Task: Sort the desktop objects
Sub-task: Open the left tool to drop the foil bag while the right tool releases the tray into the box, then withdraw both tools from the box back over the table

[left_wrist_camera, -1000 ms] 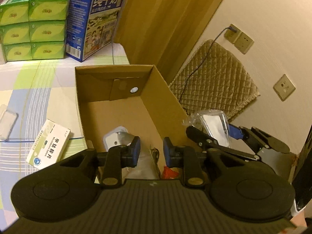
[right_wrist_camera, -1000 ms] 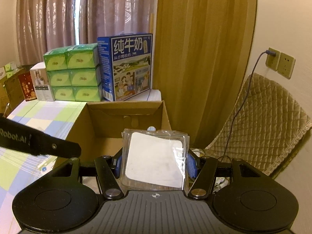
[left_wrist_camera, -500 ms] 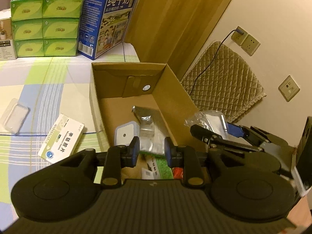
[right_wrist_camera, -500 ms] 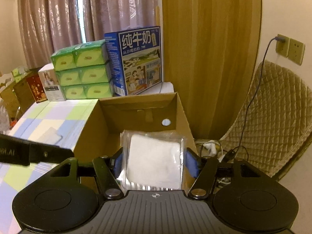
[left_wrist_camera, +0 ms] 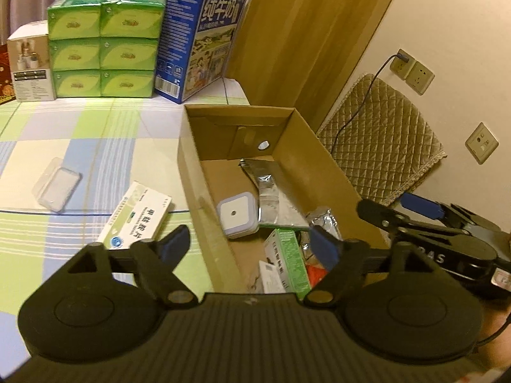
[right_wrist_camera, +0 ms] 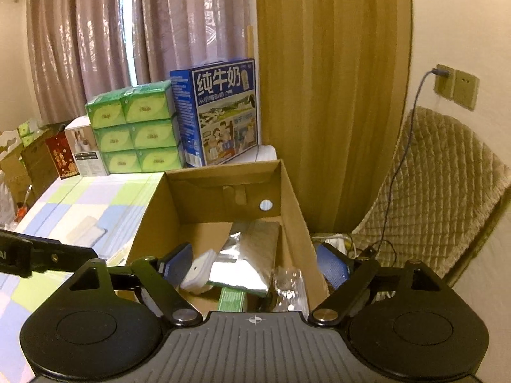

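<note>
An open cardboard box (left_wrist_camera: 319, 166) stands on the checked tablecloth and holds a silver foil pouch (left_wrist_camera: 268, 185), a white square case (left_wrist_camera: 236, 215), a green carton (left_wrist_camera: 287, 261) and a clear crinkled packet (right_wrist_camera: 287, 287). My left gripper (left_wrist_camera: 249, 245) hovers over the box's near left wall, its jaws opening with nothing between them. My right gripper (right_wrist_camera: 255, 261) hangs over the box's near end, jaws opening too, and the packet lies below them in the box. A white medicine box (left_wrist_camera: 137, 220) and a clear plastic case (left_wrist_camera: 57, 183) lie on the cloth left of the box.
Green tissue packs (left_wrist_camera: 102, 51), a blue milk carton (left_wrist_camera: 198, 41) and a white box (left_wrist_camera: 30, 67) line the table's far edge. A quilted chair (right_wrist_camera: 440, 191) and a wall socket with a cable (right_wrist_camera: 444, 79) are to the right of the box.
The right gripper's jaws spread and the clear packet dropped out of them into the box. The left gripper's jaws went from shut to wide apart, and it drew back from the box.
</note>
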A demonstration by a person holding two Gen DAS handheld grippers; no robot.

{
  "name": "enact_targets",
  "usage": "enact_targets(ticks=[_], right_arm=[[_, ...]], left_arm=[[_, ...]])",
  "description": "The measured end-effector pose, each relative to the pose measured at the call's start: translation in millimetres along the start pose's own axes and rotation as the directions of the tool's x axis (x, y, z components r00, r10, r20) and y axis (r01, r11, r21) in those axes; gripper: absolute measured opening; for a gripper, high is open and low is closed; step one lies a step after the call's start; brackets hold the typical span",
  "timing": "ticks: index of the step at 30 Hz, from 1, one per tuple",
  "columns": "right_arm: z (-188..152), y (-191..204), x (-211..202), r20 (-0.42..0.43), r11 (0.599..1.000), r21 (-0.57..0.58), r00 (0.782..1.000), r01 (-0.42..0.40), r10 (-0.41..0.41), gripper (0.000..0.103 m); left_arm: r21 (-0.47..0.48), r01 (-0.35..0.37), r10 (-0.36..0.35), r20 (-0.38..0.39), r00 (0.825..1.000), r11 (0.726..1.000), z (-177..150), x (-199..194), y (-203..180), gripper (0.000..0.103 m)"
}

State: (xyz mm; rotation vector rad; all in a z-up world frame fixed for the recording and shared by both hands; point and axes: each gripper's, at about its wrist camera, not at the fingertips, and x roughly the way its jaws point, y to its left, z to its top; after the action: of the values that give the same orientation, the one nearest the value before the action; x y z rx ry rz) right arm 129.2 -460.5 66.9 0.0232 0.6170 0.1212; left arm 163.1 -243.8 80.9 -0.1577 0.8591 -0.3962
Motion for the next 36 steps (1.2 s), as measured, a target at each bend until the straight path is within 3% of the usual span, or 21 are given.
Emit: enact_targets(ticks=[7,20,36], right_arm=[[-22,15,-27,-0.007,0.999,0.038,1.0,-0.013,0.013,0.092],[-45,67,-58,-0.045,1.0,0.001,0.999,-0.02,0.02,0.101],[-57,100,-75,-0.048,0.998,-0.044,0.998,-0.043,0.041,0.101]], left_arm=[[0.016,-0.042,0.041,0.036,0.998,0.999,-18,-29,16,0.101],[0.012,-0.083,0.082,0.058,0.995,0.996,-51,-76,50,0.102],[-0.005,-0.116,0.116,0.09,0.989,0.993,-85,-109,84,0.102]])
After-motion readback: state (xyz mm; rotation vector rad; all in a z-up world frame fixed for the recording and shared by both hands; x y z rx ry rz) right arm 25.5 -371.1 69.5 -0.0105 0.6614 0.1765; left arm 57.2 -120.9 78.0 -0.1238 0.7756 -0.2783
